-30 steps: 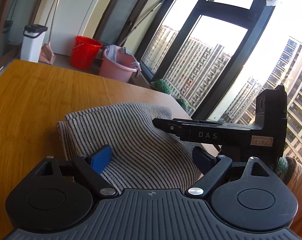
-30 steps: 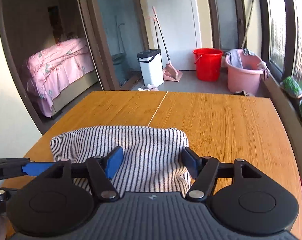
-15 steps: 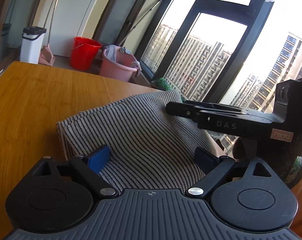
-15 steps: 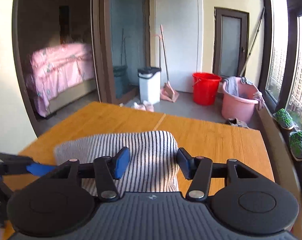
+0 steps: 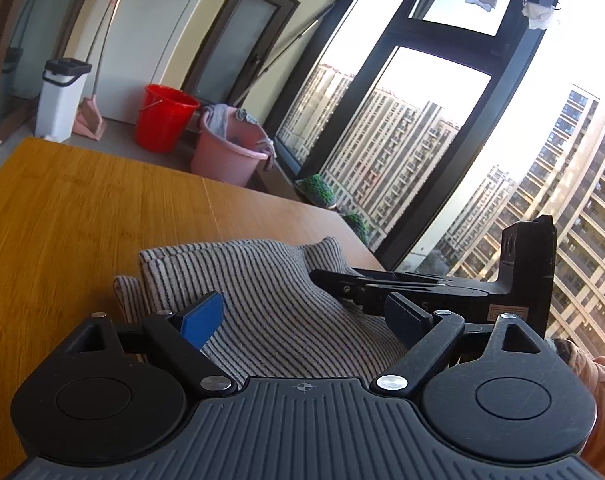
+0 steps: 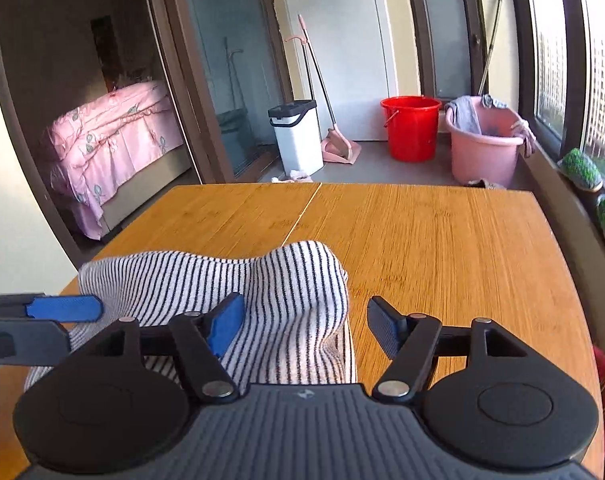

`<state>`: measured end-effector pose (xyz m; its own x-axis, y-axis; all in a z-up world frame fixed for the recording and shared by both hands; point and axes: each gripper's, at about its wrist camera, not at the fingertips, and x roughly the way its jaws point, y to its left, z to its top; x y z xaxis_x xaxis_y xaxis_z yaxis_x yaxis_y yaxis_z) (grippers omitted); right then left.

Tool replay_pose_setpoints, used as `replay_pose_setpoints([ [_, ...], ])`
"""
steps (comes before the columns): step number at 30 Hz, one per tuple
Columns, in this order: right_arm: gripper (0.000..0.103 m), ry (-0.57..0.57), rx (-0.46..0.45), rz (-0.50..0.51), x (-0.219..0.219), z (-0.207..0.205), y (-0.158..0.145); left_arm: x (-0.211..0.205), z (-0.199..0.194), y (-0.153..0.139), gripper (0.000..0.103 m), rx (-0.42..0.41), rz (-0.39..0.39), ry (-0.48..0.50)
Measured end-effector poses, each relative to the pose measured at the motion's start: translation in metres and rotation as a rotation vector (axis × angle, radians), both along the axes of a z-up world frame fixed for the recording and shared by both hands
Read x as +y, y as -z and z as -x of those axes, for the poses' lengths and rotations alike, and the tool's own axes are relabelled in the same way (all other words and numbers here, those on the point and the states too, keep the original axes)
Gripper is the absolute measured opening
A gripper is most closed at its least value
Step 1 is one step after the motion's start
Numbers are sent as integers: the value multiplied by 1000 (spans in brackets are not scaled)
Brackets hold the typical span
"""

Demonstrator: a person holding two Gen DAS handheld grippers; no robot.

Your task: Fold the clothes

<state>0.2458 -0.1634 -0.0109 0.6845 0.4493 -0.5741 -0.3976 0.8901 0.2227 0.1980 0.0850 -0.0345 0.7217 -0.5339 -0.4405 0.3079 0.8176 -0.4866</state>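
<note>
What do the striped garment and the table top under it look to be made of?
Striped garment: soft knit fabric, probably cotton, matte; fine dark stripes on white, and it slumps in rounded folds.
Table top: wood, likely bamboo laminate, with a satin finish; honey colour, narrow parallel grain strips, one seam line across it, and a soft sheen.

Beyond the wooden table (image 6: 442, 240), a white bin (image 6: 296, 136), pink dustpan (image 6: 340, 148), red bucket (image 6: 410, 128) and pink tub (image 6: 484, 144) stand near a pink bed (image 6: 110, 140).
</note>
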Motion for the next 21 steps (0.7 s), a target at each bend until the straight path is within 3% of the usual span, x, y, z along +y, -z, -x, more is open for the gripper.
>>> replay_pose_setpoints([
  [4, 65, -6, -47, -8, -4, 7, -10, 2, -5, 8, 90, 30, 17, 7],
  [6, 54, -10, -93, -7, -2, 12, -20, 1, -6, 8, 91, 29, 9, 10],
  [10, 54, 17, -94, 51, 6, 7, -15, 2, -10, 10, 91, 29, 12, 4],
  [13, 65, 40, -52, 90, 11, -2, 1, 2, -12, 11, 92, 27, 14, 6],
  [21, 67, 39, -66, 61, 5, 5, -7, 1, -14, 11, 92, 26, 1, 5],
])
